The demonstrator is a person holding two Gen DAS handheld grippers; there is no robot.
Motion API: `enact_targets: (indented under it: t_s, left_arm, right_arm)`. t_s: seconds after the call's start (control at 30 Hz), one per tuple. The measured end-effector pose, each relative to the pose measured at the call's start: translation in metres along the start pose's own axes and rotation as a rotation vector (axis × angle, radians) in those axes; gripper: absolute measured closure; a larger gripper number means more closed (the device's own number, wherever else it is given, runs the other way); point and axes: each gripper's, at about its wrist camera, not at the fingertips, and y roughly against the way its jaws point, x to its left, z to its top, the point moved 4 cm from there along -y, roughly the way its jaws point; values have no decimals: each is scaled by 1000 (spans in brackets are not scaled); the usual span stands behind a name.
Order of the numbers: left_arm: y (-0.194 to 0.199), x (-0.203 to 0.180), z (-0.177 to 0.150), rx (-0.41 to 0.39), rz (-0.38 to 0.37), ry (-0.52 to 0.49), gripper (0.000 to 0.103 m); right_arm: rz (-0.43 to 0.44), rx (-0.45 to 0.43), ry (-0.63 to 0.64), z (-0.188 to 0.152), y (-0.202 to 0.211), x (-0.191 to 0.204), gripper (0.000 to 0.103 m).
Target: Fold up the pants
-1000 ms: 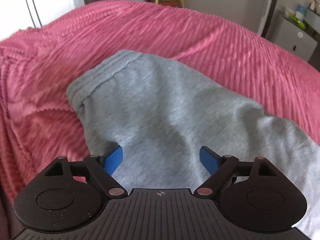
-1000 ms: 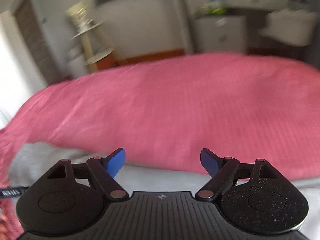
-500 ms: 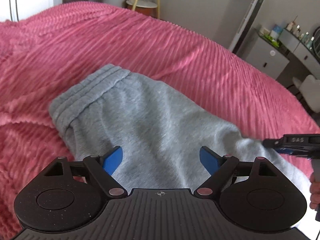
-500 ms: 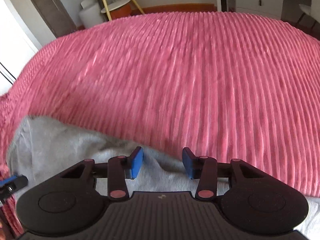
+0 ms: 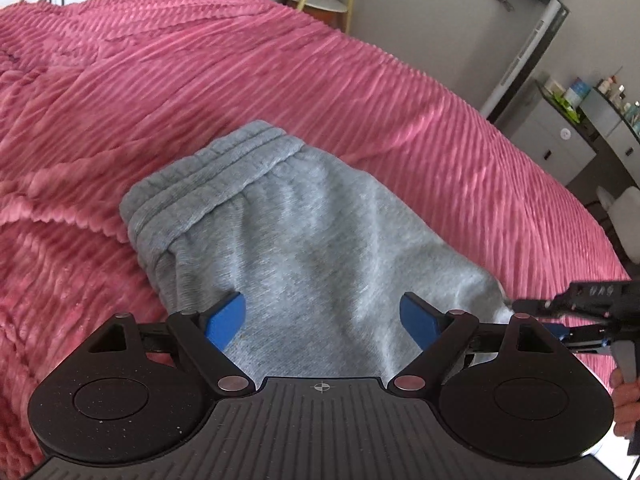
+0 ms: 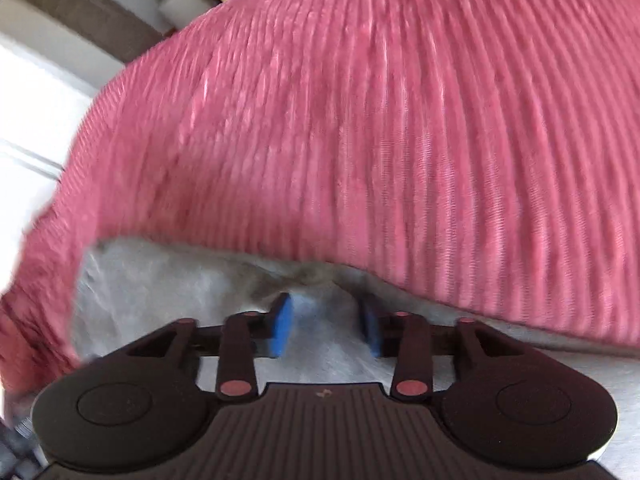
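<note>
Pink ribbed bedspread (image 5: pixel 360 92) covers the bed and fills most of both wrist views. Beyond the bed's far edge in the left wrist view stand a white cabinet (image 5: pixel 556 144) with small bottles on top and a round side table (image 5: pixel 320 2) with yellow legs.

Grey pants (image 5: pixel 288 240) lie on the bedspread, folded into a compact shape, with the elastic waistband (image 5: pixel 208 184) at the far-left end of the garment and the rest running toward the near right.

The left gripper (image 5: pixel 323 318) hangs over the near part of the pants, well short of the waistband, its blue pads (image 5: pixel 224 318) spread wide with only flat cloth under the gap. Nothing is pinched between them.

The right gripper (image 6: pixel 326 326) sits at the pants' far edge, where grey cloth meets the pink bedspread. Its jaws have just been closing and now stand narrow, with a raised ridge of grey fabric between the blue pads (image 6: pixel 282 324). The picture is blurred, so I cannot tell whether the pads press on that ridge. In the left wrist view the same gripper shows at the right end of the pants, with part of a hand (image 5: pixel 626 404) behind it.
</note>
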Motion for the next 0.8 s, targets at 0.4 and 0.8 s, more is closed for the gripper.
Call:
enact_targets:
  t_s: [0.4, 0.8]
  left_arm:
    - [-3, 0, -1, 5, 15, 11, 14]
    - [-10, -3, -3, 5, 37, -12, 11]
  right_arm:
    - [251, -202, -170, -3, 39, -18, 100]
    - [106, -99, -104, -20, 24, -8, 91]
